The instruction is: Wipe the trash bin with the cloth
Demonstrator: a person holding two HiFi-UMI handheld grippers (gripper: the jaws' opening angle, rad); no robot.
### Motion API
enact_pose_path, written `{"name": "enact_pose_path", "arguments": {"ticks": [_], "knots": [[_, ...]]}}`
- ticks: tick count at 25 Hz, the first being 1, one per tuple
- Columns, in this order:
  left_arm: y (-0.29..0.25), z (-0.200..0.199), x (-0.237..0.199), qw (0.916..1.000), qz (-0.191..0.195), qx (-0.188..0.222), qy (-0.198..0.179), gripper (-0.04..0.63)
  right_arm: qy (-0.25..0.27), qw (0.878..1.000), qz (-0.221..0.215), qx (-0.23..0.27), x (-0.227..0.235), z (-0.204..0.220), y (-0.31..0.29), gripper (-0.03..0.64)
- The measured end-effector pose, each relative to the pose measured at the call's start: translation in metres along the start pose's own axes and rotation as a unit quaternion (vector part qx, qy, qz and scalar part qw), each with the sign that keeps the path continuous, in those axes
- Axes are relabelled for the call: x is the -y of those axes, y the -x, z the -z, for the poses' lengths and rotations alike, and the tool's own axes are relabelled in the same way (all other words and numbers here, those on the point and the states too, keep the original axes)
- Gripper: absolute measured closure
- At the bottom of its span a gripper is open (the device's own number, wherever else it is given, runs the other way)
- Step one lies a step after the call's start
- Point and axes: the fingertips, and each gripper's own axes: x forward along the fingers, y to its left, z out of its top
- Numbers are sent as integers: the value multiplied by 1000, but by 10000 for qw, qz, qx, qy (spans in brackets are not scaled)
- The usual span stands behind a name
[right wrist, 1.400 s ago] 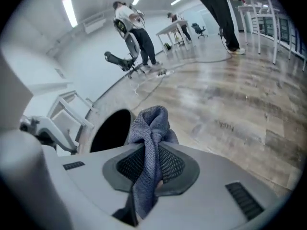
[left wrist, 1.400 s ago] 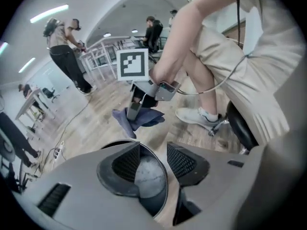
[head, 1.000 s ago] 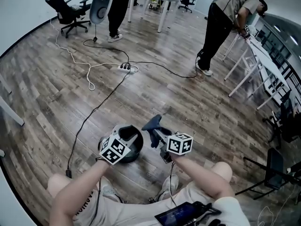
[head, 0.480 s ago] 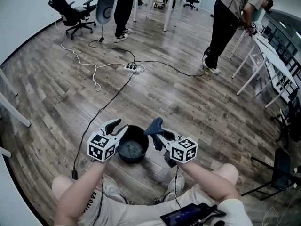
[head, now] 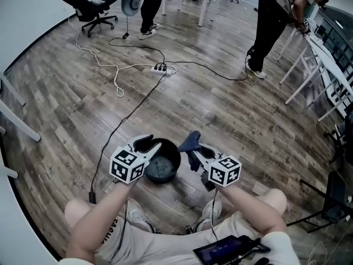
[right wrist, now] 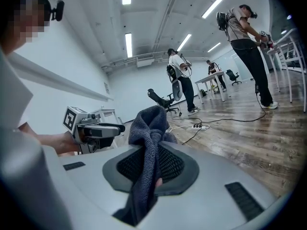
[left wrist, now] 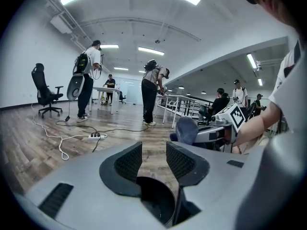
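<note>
Left gripper [left wrist: 149,159]: jaws apart with a clear gap, nothing between the pads; bare floor shows through the gap, and the dark mouth of the bin lies just below the tips
Right gripper [right wrist: 151,164]: jaws closed on the cloth, which bunches up above them and hangs in a tail beneath
Cloth [right wrist: 149,121]: dark blue knit, pinched at a fold and lifted off the floor, just beside the bin on its right and not touching it
Trash bin [head: 165,164]: small, black and round, upright on the wooden floor [head: 220,109] between the two grippers, in front of the person's knees
Step in hand: likely steadying the bin with the left tool before the cloth goes to the rim or wall; wiping looks not yet begun
Risk, bin: nothing grips it, so a sideways push from the cloth could slide it or tip it over
Risk, cloth: only a narrow fold is clamped, so drag against the wall could pull it free
Risk, tools: both work close together over a small rim, so they could knock each other
</note>
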Motion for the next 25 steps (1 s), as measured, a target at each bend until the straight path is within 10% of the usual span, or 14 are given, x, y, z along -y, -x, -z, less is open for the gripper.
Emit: {"name": "enact_pose_path", "arguments": {"ticks": [25], "knots": [[-20, 33, 69, 9920, 670, -645, -851, 426, -595, 9975, -354, -167, -21, 23, 8, 555]]}}
